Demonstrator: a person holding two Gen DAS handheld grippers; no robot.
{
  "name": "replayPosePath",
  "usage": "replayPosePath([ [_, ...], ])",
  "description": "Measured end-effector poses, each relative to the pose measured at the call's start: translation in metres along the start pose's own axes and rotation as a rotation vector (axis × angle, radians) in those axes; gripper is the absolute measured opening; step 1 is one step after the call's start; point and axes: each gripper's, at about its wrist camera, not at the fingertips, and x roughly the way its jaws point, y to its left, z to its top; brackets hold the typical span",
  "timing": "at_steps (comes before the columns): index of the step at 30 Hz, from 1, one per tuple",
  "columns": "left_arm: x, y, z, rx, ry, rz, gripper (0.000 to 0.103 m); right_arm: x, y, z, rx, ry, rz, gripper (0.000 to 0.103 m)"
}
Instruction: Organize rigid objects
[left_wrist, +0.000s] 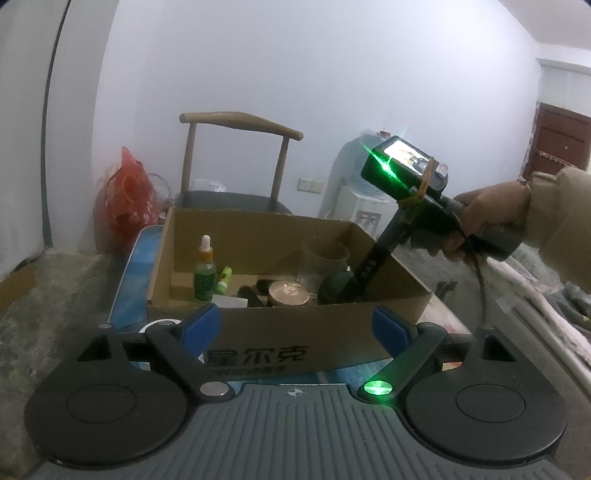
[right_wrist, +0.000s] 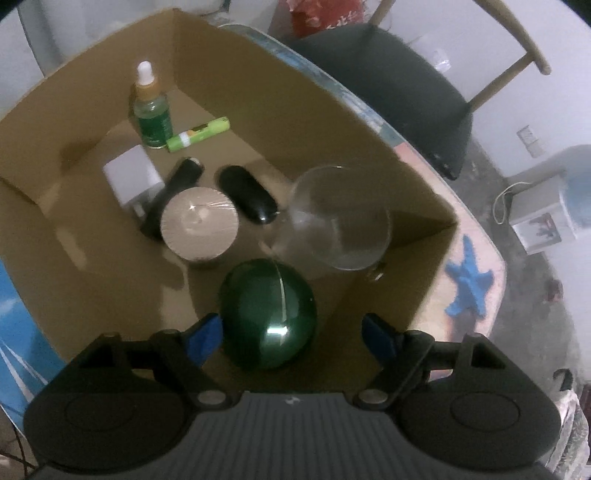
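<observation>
An open cardboard box (right_wrist: 92, 74) holds a green dropper bottle (right_wrist: 151, 114), a green stick (right_wrist: 197, 134), a white cube (right_wrist: 129, 177), two black oblong pieces (right_wrist: 247, 197), a beige round tin (right_wrist: 199, 221) and a clear glass (right_wrist: 340, 218). A dark green oval object (right_wrist: 267, 314) rests on the box floor. My right gripper (right_wrist: 291, 332) points down into the box, open, with this object between its blue pads; the right pad stands clear of it. My left gripper (left_wrist: 297, 323) is open and holds nothing, in front of the box's near wall (left_wrist: 295, 332).
The box sits on a table with a printed top and a blue starfish (right_wrist: 469, 288). Behind it are a wooden chair (left_wrist: 236, 162), a red bag (left_wrist: 127, 199) and a water dispenser (left_wrist: 364, 206). A sleeved hand (left_wrist: 487, 214) holds the right gripper.
</observation>
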Motion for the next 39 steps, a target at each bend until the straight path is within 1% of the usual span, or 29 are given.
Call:
replayPosePath([
  [10,0.001,-0.003,0.0,0.01,0.002,0.013,0.09,-0.031,-0.026,-0.009,0.12,-0.129,0.066,0.085],
  [12,0.001,-0.003,0.001,0.01,0.002,0.014,0.09,-0.038,-0.032,-0.013,0.153,-0.163,0.1,0.084],
  [16,0.001,-0.004,0.001,0.009,0.004,0.015,0.091,-0.043,-0.043,-0.018,0.242,-0.212,0.245,0.069],
  [17,0.001,-0.003,0.001,0.009,0.004,0.013,0.091,-0.042,-0.04,-0.019,0.241,-0.212,0.261,0.067],
  [20,0.002,-0.003,0.0,0.01,0.007,0.011,0.091,-0.03,-0.025,-0.018,0.188,-0.186,0.226,0.066],
  [23,0.002,-0.003,-0.001,0.009,0.009,0.011,0.091,-0.016,-0.018,-0.015,0.169,-0.158,0.197,0.065],
  [26,0.002,-0.002,0.0,0.007,0.007,0.014,0.091,-0.007,-0.012,-0.012,0.136,-0.151,0.131,0.066],
  [30,0.004,0.001,-0.001,-0.001,0.006,0.016,0.091,0.005,-0.012,-0.006,0.128,-0.129,0.111,0.066],
  [33,0.004,0.002,-0.001,-0.005,0.008,0.016,0.091,0.015,-0.009,-0.005,0.114,-0.101,0.114,0.066],
  [35,0.004,0.003,-0.001,-0.006,0.009,0.017,0.091,0.016,-0.004,-0.005,0.092,-0.094,0.092,0.066],
  [39,0.003,0.006,-0.001,-0.008,0.008,0.014,0.091,0.013,-0.006,-0.009,0.102,-0.077,0.125,0.064],
])
